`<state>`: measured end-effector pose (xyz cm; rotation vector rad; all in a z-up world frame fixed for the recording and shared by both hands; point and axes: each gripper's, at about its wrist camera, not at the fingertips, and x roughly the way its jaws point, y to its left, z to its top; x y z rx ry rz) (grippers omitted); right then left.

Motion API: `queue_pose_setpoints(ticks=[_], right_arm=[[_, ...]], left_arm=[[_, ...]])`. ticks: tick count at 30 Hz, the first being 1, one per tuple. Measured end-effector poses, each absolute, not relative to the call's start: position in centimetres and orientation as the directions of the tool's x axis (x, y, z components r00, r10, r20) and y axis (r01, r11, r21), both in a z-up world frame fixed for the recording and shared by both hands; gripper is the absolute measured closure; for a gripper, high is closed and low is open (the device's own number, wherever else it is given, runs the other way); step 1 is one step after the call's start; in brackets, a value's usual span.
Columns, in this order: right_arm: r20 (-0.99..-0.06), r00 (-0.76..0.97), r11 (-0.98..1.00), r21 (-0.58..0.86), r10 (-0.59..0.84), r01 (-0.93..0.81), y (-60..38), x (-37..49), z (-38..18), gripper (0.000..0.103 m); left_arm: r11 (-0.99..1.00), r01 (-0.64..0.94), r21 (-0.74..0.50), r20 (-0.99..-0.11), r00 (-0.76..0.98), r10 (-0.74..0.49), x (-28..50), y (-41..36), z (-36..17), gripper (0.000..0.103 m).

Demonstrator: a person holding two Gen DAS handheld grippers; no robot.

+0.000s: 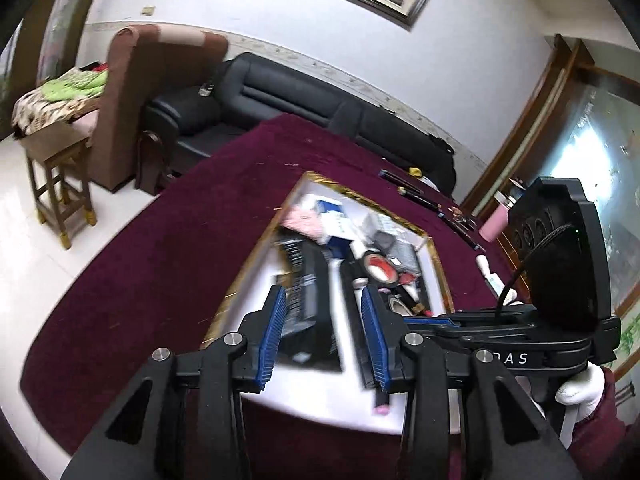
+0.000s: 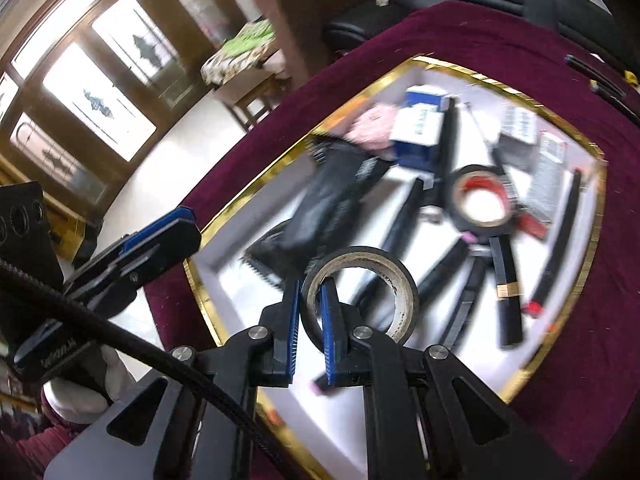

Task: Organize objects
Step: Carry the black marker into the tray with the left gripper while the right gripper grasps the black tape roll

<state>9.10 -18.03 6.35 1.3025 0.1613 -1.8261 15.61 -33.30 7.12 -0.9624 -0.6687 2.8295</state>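
A white tray with a gold rim (image 2: 596, 236) (image 1: 256, 256) lies on the maroon cloth. It holds a black pouch (image 2: 332, 200), a blue-and-white box (image 2: 418, 132), a red-lined tape roll (image 2: 480, 200), a pink item (image 2: 372, 126) and several black tubes. My right gripper (image 2: 311, 286) is shut on the wall of a black tape roll (image 2: 360, 254), one finger inside the ring and one outside, above the tray's near part. My left gripper (image 1: 323, 292) hovers over the black pouch (image 1: 308, 292) with its jaws apart and nothing pressed between them.
The maroon cloth (image 1: 168, 248) covers the table, with floor beyond its left edge. Pens (image 1: 416, 191), a pink bottle (image 1: 494, 226) and a white tube (image 1: 486, 266) lie right of the tray. A black sofa (image 1: 304, 92), a brown armchair (image 1: 132, 92) and a wooden stool (image 1: 60, 200) stand behind.
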Motion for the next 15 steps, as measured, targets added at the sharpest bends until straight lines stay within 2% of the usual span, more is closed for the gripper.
queue_pose_setpoints(ticks=[10,11,14,15], right_arm=[[-0.850,-0.008,-0.600,0.366,-0.528,0.711,-20.9,11.8,3.8,0.093],[-0.848,-0.010,-0.606,0.371,-0.530,0.704,-20.9,11.7,3.7,0.093],[-0.841,-0.007,-0.615,0.389,-0.541,0.686,-20.8,11.2,3.6,0.085],[-0.834,-0.002,-0.613,0.403,-0.551,0.679,-20.6,11.2,3.8,0.084]], left_arm=[[-0.880,0.130,-0.458,-0.569,-0.803,0.178,17.5,-36.4,5.1,0.069],[-0.880,0.128,-0.458,-0.569,-0.802,0.180,17.5,-36.2,5.1,0.067],[-0.885,0.116,-0.451,-0.571,-0.800,0.186,17.5,-35.7,5.0,0.048],[-0.887,0.109,-0.448,-0.570,-0.799,0.190,17.6,-35.5,5.1,0.047]])
